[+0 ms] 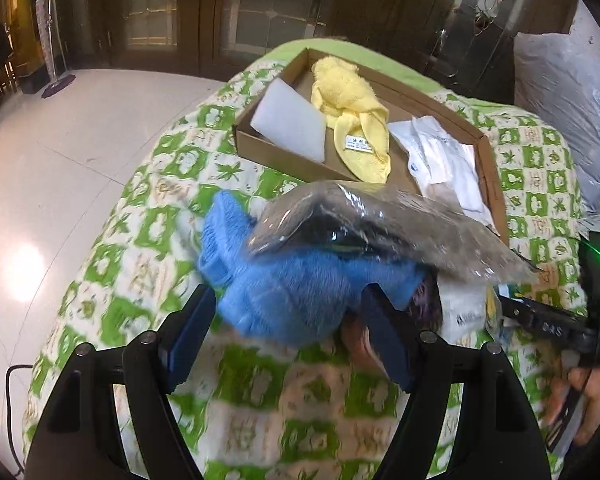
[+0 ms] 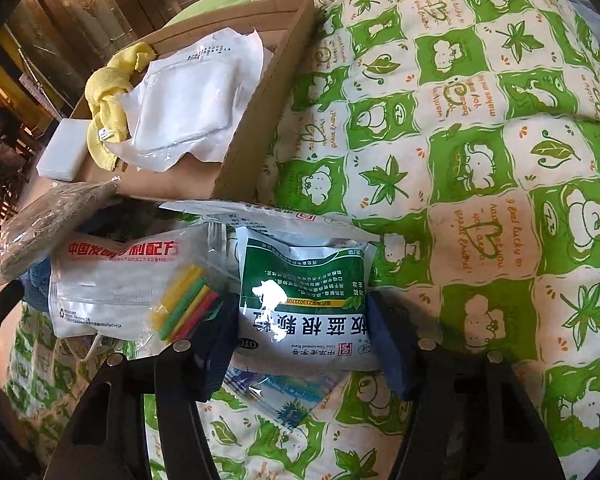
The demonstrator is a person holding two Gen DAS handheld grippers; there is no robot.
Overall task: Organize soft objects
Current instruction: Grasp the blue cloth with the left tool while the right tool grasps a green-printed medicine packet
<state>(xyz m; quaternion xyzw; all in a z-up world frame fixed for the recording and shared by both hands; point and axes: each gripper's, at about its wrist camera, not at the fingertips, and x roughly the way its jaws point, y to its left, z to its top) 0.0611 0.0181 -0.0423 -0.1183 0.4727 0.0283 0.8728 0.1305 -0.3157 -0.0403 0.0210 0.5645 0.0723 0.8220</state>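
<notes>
Lying on a bed covered by a green-and-cream patterned quilt (image 2: 440, 128), the soft things sit in a heap near its front edge with a shallow cardboard tray (image 1: 488, 152) behind them toward the far edge. In the left wrist view the left tongs (image 1: 288, 328) are spread wide, their blue pads on either side of a fluffy blue cloth (image 1: 300, 292); whether the pads press on it I cannot tell through the blur. A clear plastic packet (image 1: 380, 224) lies across the top of the blue cloth. Inside the tray, from its left end, sit a white foam block (image 1: 288, 120), a knotted yellow towel (image 1: 352, 108) and a white bagged item (image 1: 444, 156). In the right wrist view the right tongs (image 2: 304, 340) straddle a green-and-white sachet (image 2: 300, 300), pads at its two side edges; a firm grip cannot be confirmed. Just left of the sachet lies a white pouch with red lettering (image 2: 120, 276), with coloured strips (image 2: 188, 300) against it.
</notes>
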